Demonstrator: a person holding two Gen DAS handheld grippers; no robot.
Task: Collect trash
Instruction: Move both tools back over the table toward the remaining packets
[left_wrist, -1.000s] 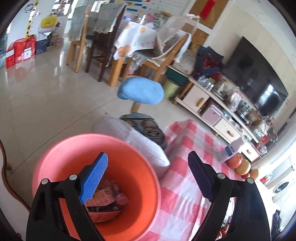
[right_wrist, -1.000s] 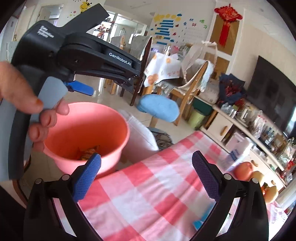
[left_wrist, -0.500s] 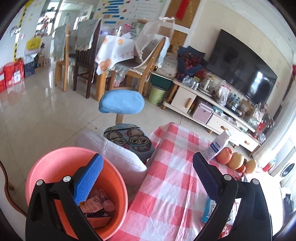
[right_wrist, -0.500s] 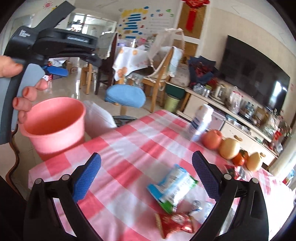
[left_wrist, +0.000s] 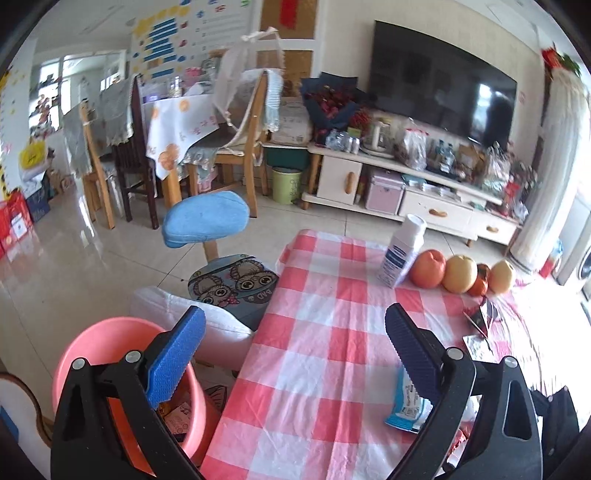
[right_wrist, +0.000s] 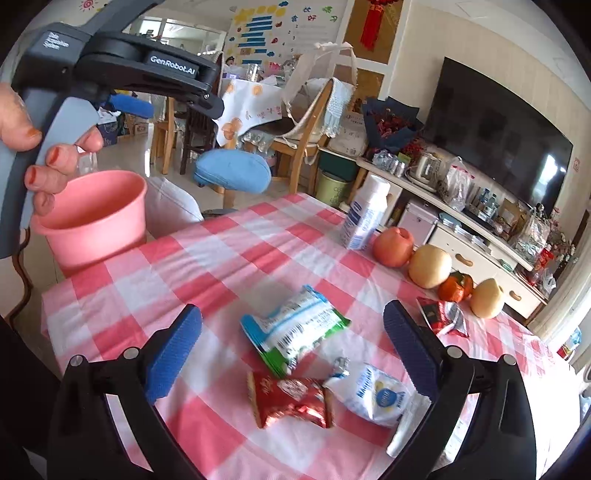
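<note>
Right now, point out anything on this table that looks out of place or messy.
Empty wrappers litter the checked tablecloth: a blue-green packet, a crumpled red foil wrapper, a white-blue pouch and a torn red wrapper near the fruit. They lie loose and flattened. The white bottle and fruit row stand orderly.

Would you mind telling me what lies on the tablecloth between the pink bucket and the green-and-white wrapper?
Nothing: in the right wrist view, only bare checked cloth separates the pink bucket from the green-and-white wrapper.

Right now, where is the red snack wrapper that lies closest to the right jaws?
In the right wrist view, the red snack wrapper lies low at centre on the checked tablecloth, just below the blue-green packet and left of the white pouch.
</note>
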